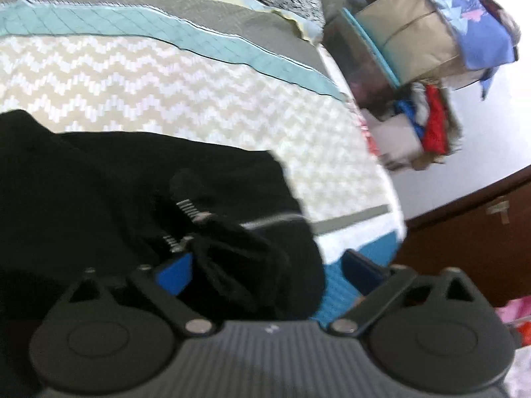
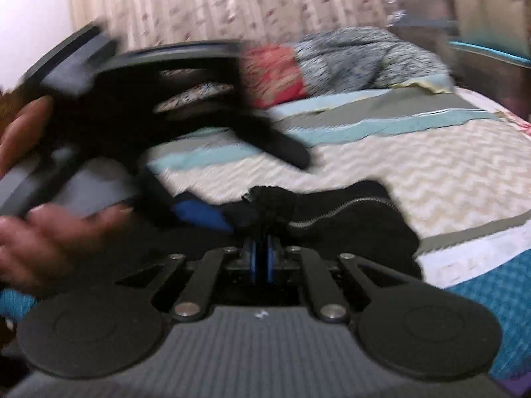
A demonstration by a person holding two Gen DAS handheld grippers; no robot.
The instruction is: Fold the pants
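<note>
The black pants [image 1: 132, 179] lie bunched on the bed [image 1: 166, 76], over its cream zigzag bedspread, filling the 7 to 9 o'clock part of the left wrist view and the centre of the right wrist view. A metal zipper [image 2: 348, 209] runs across the dark cloth toward 3 o'clock in the right wrist view.

The left gripper [image 1: 265, 265] has its blue-padded fingers [image 1: 176, 272] set wide apart, and a fold of the pants with zipper teeth lies between them; one finger touches the cloth while the other stands clear of it over the teal part of the bedspread at 4 o'clock.

The right gripper [image 2: 262, 232] has its fingers drawn close together on a bunched bit of the pants by the zipper end, the blue pads nearly meeting around the cloth. In that view the left gripper appears at 9 to 10 o'clock, blurred, held by the person's hand [image 2: 49, 232], with its blue finger tip just beside the same bunch of cloth.

Toward 12 o'clock on the bed lie striped grey and pale blue bedding and a crumpled grey patterned blanket [image 2: 365, 56], with something red [image 2: 278, 73] beside it. Beyond the bed's edge at 2 o'clock in the left wrist view stands a stack of boxes and bags [image 1: 424, 39] with coloured clothes [image 1: 428, 122] below. A patterned curtain [image 2: 232, 0] hangs behind the bed.
</note>
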